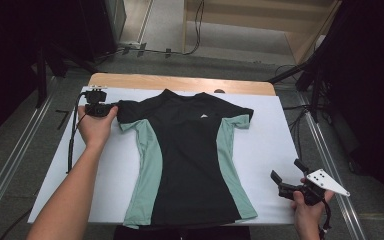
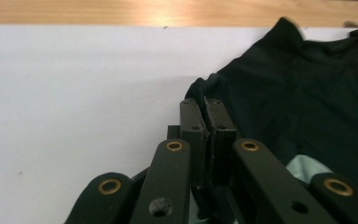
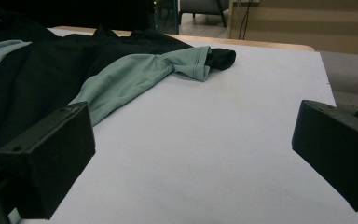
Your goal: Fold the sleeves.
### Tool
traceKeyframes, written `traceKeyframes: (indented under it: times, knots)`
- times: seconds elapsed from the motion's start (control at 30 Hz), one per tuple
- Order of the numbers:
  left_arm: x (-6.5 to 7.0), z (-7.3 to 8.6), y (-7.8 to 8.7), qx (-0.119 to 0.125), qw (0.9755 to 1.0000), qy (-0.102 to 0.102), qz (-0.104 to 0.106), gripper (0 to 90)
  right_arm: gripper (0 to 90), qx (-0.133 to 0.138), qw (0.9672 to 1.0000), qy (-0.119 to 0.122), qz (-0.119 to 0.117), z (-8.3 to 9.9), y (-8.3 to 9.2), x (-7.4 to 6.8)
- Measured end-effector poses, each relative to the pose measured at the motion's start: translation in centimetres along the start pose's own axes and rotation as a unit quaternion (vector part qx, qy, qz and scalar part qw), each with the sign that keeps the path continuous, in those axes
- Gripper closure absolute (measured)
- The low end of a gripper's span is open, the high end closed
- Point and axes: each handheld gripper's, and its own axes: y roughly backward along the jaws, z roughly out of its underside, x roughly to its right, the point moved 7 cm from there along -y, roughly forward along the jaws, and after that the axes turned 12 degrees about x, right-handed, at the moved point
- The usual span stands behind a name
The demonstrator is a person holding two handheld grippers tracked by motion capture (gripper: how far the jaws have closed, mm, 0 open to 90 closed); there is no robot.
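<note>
T-shirt (image 1: 187,150) is lying flat at the white table's (image 1: 280,150) centre; left gripper (image 2: 207,116) is pinching its sleeve at ten o'clock, right gripper (image 1: 287,175) is hovering wide-jawed at four o'clock.

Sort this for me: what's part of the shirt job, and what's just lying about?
In the job:
- shirt
- left gripper, shut on the shirt's sleeve
- right gripper, open
- white sheet

Lying about:
- cables on the floor
- dark stands

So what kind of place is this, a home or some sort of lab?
Probably a lab or recording setup: a white-covered table with one T-shirt spread on it, metal rails alongside, and cables on the floor.
</note>
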Motion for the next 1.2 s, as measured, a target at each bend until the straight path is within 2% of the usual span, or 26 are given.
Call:
traceKeyframes:
  times: [0.17,0.37,0.53,0.73,0.83,1.0,1.2]
  knots:
    - [1.8,-0.8,0.5,0.019,0.9994,-0.012,0.025,87.8,0.0,0.000,1.0000,0.000,0.001,0.0,0.0,0.0]
    - [3.9,-1.5,0.9,0.030,0.9980,-0.023,0.050,87.8,0.0,0.001,1.0000,0.000,0.000,0.0,0.0,0.0]
    - [5.8,-2.2,1.2,0.040,0.9956,-0.036,0.077,87.7,0.0,0.002,1.0000,-0.001,-0.002,0.0,0.0,0.0]
    - [7.9,-2.5,1.1,0.040,0.9935,-0.043,0.097,87.7,0.0,0.003,1.0000,-0.001,-0.004,0.0,0.0,0.0]
    - [9.0,-2.6,1.0,0.039,0.9924,-0.054,0.104,87.7,0.0,0.003,1.0000,-0.001,-0.005,0.0,0.0,0.0]
    - [10.7,-2.7,0.8,0.036,0.9903,-0.044,0.127,87.7,0.0,0.002,1.0000,-0.001,-0.006,0.0,0.0,0.0]
    - [12.8,-2.6,0.7,0.028,0.9867,-0.050,0.152,87.7,0.0,0.002,1.0000,-0.001,-0.006,0.0,0.0,0.0]
